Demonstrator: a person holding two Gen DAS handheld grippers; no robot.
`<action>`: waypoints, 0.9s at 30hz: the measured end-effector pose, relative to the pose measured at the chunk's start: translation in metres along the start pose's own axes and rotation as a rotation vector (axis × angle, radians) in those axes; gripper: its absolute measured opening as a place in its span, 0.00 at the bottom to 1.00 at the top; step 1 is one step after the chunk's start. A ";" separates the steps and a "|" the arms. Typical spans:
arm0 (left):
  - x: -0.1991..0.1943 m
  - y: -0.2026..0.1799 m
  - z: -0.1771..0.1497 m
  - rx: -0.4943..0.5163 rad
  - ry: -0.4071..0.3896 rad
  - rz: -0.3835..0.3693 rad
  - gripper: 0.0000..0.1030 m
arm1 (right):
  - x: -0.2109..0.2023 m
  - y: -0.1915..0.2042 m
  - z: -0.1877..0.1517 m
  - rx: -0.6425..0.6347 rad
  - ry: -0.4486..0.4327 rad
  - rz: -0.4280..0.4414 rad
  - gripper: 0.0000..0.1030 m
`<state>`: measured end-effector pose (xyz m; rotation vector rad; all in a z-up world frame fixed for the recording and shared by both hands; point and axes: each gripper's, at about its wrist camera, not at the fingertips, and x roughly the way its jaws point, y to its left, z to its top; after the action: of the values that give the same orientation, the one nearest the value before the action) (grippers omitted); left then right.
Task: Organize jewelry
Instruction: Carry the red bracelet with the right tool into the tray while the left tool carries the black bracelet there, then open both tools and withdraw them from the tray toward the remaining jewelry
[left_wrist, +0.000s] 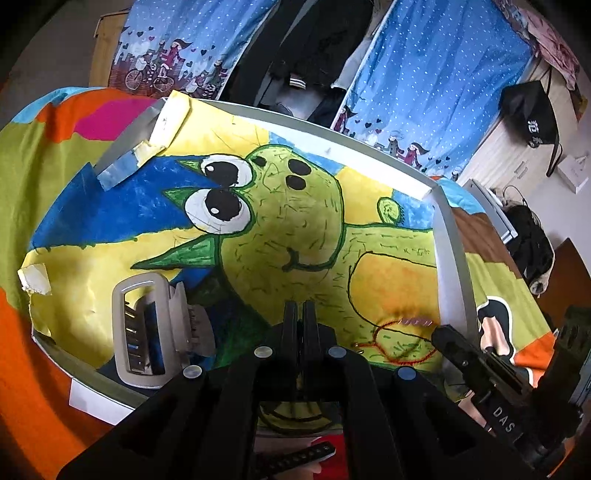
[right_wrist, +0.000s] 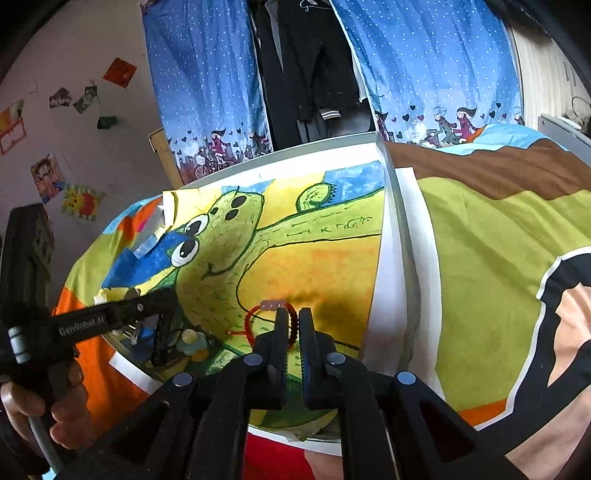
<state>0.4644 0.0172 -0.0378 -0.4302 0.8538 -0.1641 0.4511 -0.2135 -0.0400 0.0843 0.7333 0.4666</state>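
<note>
On the painted bottom of the shallow white box lid (left_wrist: 452, 258), over the green cartoon creature (left_wrist: 291, 221), lie the pieces you are sorting. Your red cord bracelet (right_wrist: 271, 321) with its pink bead bar sits on the orange patch near the lid's right wall; in the left wrist view it shows as a red loop (left_wrist: 400, 341) just ahead of the right gripper's tip. Your right gripper (right_wrist: 291, 328) hangs directly over that bracelet with its jaws a narrow slot apart; the left finger covers part of the loop, and you cannot tell from here whether either finger touches the cord. Nothing is pinched between them.

Your left gripper (left_wrist: 299, 317) has its jaws pressed together with nothing visible between them, poised above the drawing's green body. Just left of it lies a grey claw hair clip (left_wrist: 155, 325) on its side, near the lid's front-left corner. From the right wrist view that corner is crowded: the left gripper body (right_wrist: 110, 317) crosses in front of it, and small pale objects there are too hidden to name.

The lid rests on a bright patchwork bedspread (right_wrist: 491, 266). Beyond it hang blue dotted curtains (right_wrist: 436, 62) with dark clothes between them.
</note>
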 end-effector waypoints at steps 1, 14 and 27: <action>-0.001 0.000 0.001 -0.001 0.002 0.003 0.02 | -0.001 0.000 -0.001 -0.004 0.001 -0.004 0.12; -0.076 -0.027 -0.010 0.072 -0.113 0.055 0.88 | -0.072 0.013 0.005 -0.053 -0.146 -0.050 0.71; -0.196 -0.058 -0.059 0.175 -0.390 0.101 0.98 | -0.190 0.044 -0.019 -0.107 -0.385 -0.096 1.00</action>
<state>0.2933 0.0078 0.0889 -0.2418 0.4711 -0.0569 0.2985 -0.2589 0.0750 0.0367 0.3324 0.3819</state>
